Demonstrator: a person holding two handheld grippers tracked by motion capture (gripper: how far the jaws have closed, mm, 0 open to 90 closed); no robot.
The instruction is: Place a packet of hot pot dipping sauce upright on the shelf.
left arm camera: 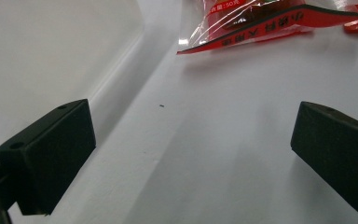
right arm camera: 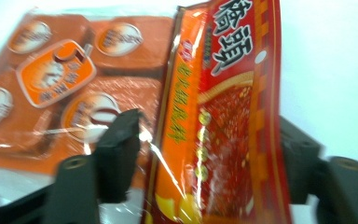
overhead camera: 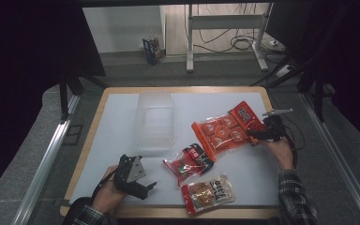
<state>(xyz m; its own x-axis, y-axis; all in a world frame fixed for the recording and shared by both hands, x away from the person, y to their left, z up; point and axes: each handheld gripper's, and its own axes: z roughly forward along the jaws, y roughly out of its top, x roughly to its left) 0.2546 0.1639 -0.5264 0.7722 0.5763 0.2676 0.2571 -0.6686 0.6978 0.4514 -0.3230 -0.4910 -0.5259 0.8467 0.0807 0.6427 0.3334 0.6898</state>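
Right hand-held gripper (right arm camera: 205, 154) apparently clamped on red packet (right arm camera: 228, 116); left hand-held gripper (left arm camera: 191, 154) wide open, empty, above worktop (left arm camera: 205, 140).

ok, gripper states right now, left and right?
Left gripper: open, jaws wide apart over bare table, holding nothing.
Right gripper: jaws either side of the red snack packet, not visibly clamped; cannot tell whether it is gripped.
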